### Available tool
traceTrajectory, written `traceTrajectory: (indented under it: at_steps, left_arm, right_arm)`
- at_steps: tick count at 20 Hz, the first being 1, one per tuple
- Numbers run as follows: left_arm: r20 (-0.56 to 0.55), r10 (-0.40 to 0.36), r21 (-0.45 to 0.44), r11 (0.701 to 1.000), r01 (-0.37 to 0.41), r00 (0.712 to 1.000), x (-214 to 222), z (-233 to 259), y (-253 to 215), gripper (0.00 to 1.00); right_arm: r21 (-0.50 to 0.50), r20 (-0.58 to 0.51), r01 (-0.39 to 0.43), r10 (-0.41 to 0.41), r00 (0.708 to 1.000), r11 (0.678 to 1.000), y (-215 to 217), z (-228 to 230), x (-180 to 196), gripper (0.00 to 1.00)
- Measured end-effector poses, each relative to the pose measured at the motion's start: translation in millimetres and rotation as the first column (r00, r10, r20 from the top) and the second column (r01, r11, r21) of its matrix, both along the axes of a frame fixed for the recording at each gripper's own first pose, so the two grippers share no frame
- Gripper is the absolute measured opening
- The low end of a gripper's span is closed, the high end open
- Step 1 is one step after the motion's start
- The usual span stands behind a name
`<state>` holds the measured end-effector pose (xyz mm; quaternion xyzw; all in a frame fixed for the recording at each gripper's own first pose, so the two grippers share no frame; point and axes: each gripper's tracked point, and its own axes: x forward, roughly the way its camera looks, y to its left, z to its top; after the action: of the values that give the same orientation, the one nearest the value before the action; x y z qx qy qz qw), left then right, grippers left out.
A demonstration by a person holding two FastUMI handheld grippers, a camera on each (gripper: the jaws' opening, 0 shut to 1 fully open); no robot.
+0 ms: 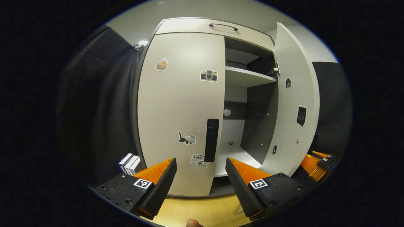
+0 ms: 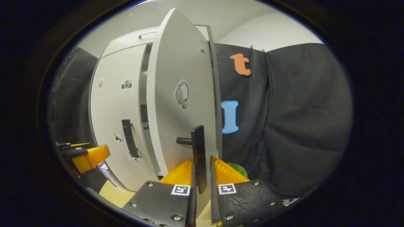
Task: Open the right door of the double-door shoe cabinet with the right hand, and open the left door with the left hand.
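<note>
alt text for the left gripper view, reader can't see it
The left gripper, open, points at the black handle of the shoe cabinet's closed left door. The right door stands swung open, showing a shelf inside. The right gripper shows at the right edge.

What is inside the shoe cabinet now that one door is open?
Through the open right door you can see a white shelf, the white floor with one tiny object too small to name, and no shoes. The shut left door hides the other half.
</note>
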<state>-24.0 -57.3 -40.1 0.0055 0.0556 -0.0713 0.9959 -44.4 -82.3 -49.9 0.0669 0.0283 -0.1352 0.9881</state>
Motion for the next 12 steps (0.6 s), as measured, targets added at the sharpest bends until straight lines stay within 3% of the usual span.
traceTrajectory:
  at_steps: [9,12]
  left_arm:
    - [-0.005,-0.013,0.005,1.000,0.013,1.000,-3.4,-1.2,-10.6,0.97]
    - [-0.008,-0.026,0.003,1.000,0.026,1.000,-3.6,-2.2,-16.9,0.97]
  right_arm:
    - [-0.004,-0.025,0.055,-0.056,0.998,0.998,-28.1,-8.4,-10.7,0.18]
    - [-0.029,-0.035,0.106,-0.107,0.994,0.994,-49.2,-10.5,-15.6,0.17]
